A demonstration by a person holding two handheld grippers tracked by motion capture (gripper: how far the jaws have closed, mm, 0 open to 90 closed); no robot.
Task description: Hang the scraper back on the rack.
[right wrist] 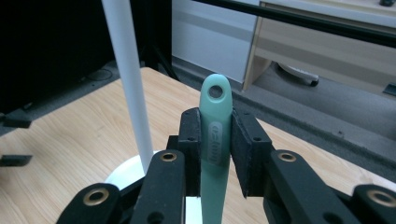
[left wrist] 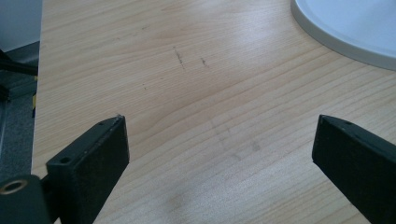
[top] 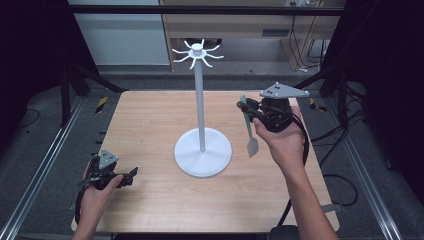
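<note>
- Broadly, a light wooden desk (top: 150, 200) carries everything, its surface bare wood apart from the stand.
- Near the middle of the desk stands a white rack (top: 200, 107): a round flat base, a thin upright pole, and a crown of curved hooks at the top.
- By the right edge, the right gripper (top: 248, 111) is held up above the desk in the person's right hand (top: 280, 142), its jaws clamped on a pale green spatula (top: 248, 131).
- The spatula hangs blade down, clear of the wood, just right of the rack's base; in the right gripper view its handle end, with a round hole, sticks up between the jaws beside the pole.
- At the front left corner, the left gripper (top: 131, 173) sits low in the left hand (top: 97, 197), jaws wide apart with nothing between them.
</note>
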